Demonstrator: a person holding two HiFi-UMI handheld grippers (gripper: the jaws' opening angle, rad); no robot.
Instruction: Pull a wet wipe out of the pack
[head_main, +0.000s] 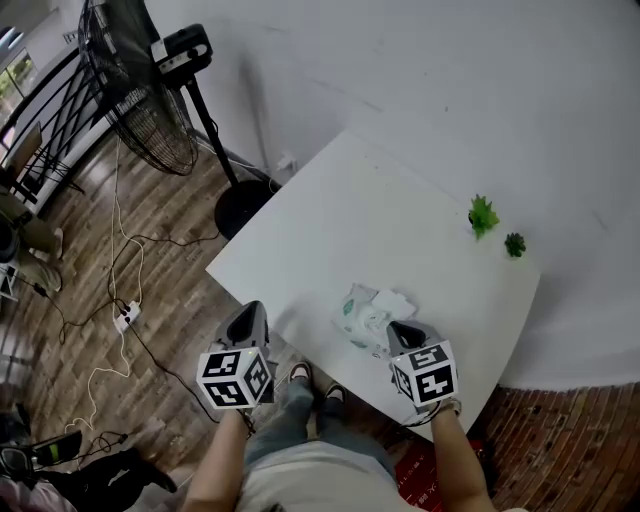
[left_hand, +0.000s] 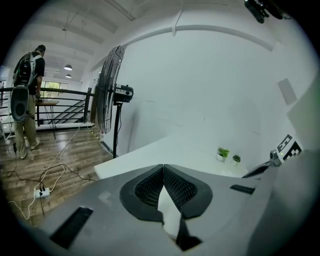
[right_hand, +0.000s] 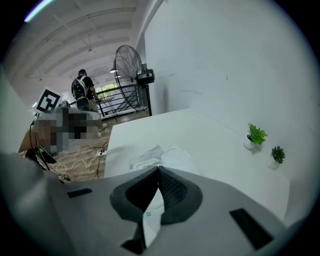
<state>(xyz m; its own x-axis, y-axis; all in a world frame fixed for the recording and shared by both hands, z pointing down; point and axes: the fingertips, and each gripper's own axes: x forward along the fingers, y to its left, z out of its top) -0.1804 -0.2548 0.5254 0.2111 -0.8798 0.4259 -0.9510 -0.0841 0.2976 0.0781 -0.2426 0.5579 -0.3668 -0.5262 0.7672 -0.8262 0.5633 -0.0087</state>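
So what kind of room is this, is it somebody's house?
Probably a loft-style workroom or studio rather than a home: there's a big standing fan, a plain white table, and a power strip with cables trailing over the wood floor.

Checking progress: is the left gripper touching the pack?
No, the left gripper sits well left of the pack, bare table between them.

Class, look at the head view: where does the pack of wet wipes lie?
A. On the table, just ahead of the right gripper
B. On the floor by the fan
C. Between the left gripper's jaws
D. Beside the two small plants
A: the pack lies on the white table, just ahead of the right gripper.
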